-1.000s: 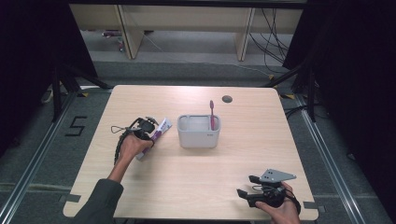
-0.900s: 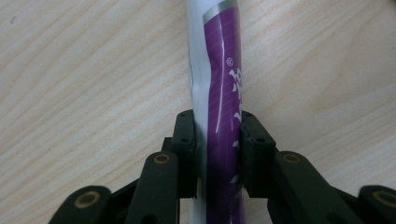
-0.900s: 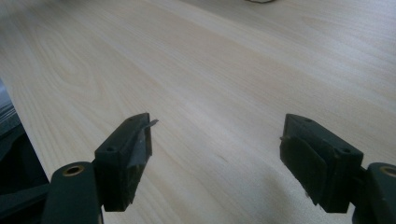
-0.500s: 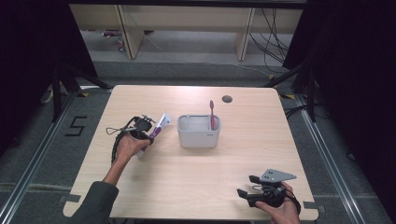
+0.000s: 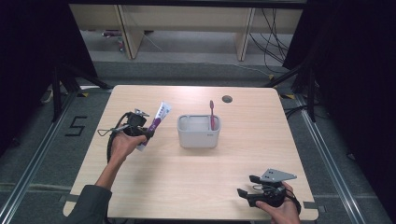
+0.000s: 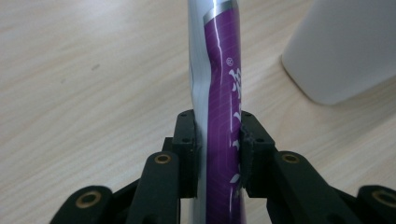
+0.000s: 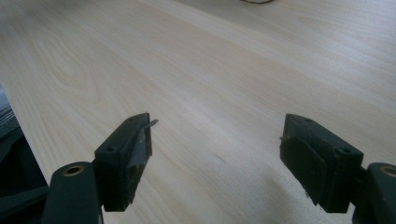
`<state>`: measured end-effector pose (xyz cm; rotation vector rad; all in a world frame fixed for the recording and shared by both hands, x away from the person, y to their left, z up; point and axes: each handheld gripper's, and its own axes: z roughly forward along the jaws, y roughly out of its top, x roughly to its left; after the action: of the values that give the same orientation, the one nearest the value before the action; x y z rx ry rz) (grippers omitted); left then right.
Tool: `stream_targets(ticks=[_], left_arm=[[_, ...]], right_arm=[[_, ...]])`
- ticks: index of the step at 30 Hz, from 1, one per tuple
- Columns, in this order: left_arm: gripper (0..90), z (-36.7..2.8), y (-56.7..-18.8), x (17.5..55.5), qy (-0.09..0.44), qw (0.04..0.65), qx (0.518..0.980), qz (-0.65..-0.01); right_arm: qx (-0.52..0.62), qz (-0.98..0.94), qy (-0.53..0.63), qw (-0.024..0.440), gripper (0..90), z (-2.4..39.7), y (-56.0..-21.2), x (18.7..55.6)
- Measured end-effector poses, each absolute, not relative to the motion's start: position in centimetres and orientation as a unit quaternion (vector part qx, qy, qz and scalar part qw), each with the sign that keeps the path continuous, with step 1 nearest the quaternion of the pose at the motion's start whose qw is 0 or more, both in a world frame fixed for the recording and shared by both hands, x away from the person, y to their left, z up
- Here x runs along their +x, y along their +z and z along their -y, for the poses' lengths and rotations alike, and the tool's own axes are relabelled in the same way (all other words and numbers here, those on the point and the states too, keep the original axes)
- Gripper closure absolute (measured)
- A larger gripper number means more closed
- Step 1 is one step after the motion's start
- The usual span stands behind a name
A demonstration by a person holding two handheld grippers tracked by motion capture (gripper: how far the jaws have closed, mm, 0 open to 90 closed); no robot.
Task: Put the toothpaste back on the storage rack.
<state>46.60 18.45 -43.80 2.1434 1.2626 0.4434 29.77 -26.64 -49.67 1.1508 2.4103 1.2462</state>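
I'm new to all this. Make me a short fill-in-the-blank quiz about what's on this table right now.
1. The left gripper is shut on a purple and white ____.
2. A toothbrush stands in the white ____.
3. The fingers of the right gripper stand ____, with nothing between them.

Missing words: toothpaste tube; container; open

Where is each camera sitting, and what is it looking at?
High view: above the person's side, looking forward and down on the table; both forearms and hands show.
Left gripper view: rides the left hand-held gripper, looking along its jaws clamped on the purple toothpaste tube.
Right gripper view: rides the right hand-held gripper, looking along its open jaws at bare wood.
Shared: high and left gripper views both show the tube and the white holder.
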Motion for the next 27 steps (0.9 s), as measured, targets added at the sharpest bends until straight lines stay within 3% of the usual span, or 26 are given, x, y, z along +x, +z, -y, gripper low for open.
stream_targets(ticks=[12,27], left_arm=[[71.5,-18.9,-41.6,45.6,0.186,0.385,0.773,-0.468],[71.5,-16.5,-39.3,44.9,0.195,0.449,0.753,-0.439]], right_arm=[[0.389,-0.814,0.420,0.098,25.8,26.6,-49.7,29.8],[0.381,-0.817,0.419,0.108,25.8,26.8,-49.7,29.9]])
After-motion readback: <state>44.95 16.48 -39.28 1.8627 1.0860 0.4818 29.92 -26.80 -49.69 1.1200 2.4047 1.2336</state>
